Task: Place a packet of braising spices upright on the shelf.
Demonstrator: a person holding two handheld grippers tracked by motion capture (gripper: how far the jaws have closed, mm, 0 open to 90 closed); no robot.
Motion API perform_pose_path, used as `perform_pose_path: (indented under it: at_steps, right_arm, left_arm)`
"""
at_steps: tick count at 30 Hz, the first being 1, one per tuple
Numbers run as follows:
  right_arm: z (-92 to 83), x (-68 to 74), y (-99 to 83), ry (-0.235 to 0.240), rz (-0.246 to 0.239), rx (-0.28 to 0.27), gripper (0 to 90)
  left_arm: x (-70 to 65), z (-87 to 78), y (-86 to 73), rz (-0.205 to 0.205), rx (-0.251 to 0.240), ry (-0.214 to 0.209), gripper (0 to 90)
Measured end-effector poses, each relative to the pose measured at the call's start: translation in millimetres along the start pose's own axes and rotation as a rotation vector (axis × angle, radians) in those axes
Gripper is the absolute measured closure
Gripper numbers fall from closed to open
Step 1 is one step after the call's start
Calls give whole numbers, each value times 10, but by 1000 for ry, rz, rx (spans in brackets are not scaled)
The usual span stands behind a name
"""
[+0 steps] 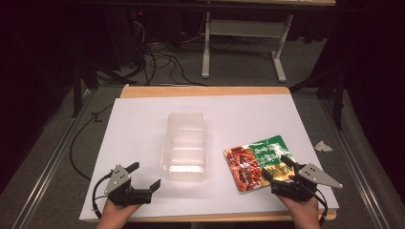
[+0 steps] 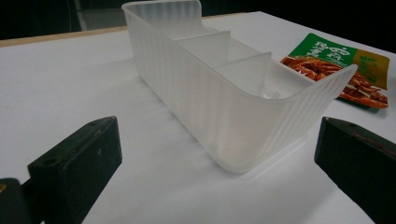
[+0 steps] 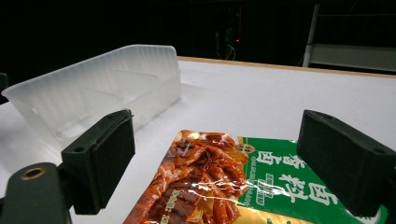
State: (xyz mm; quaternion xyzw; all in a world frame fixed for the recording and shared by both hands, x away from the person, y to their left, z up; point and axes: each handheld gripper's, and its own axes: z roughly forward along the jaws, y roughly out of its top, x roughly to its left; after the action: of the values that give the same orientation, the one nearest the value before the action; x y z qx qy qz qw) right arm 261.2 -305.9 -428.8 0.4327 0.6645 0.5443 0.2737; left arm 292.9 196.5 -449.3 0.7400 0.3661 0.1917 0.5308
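Snack packet (image 1: 260,162), red and green with a foil sheen, lies flat on the white sheet (image 1: 143,124) toward the near right part of the table (image 1: 205,90), a short way to the right of the clear plastic box. Working from the left: the left gripper (image 1: 143,176), held in a hand (image 1: 114,213) at the near left edge, sits low over the sheet with its jaws spread wide and nothing between them; its own camera looks past both jaws at the near end of the box. The clear plastic box (image 1: 185,145) stands upright at the middle of the sheet, long side running away from the person, with two thin dividers making three compartments, apart from both grippers. To its right the packet rests with its near edge at the right gripper (image 1: 276,164), whose jaws stand wide apart, one to each side of the packet's near end; the pads are not pressing on it. The right hand (image 1: 301,210) enters at the near right corner.
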Motion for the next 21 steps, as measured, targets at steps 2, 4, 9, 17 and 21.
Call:
perform_pose_path:
  at_steps: [2, 4, 9, 17, 21]
  right_arm:
    - [-17, 1, 2, -3, -2, -3, 120]
    - [-24, 0, 1, -6, -6, -1, 120]
    - [-56, -11, -1, -17, -6, -5, 120]
    - [-85, -66, -1, -25, 7, -1, 124]
    - [-102, -97, 5, -28, 14, -3, 130]
  left_arm:
    - [9, 13, 2, -4, 0, 0, 13]
    - [10, 21, 3, -6, -1, -1, 14]
    - [-5, 42, 10, -2, 1, -9, 14]
    - [8, 49, 14, 3, 3, -3, 14]
    - [4, 42, 15, -4, 1, -4, 14]
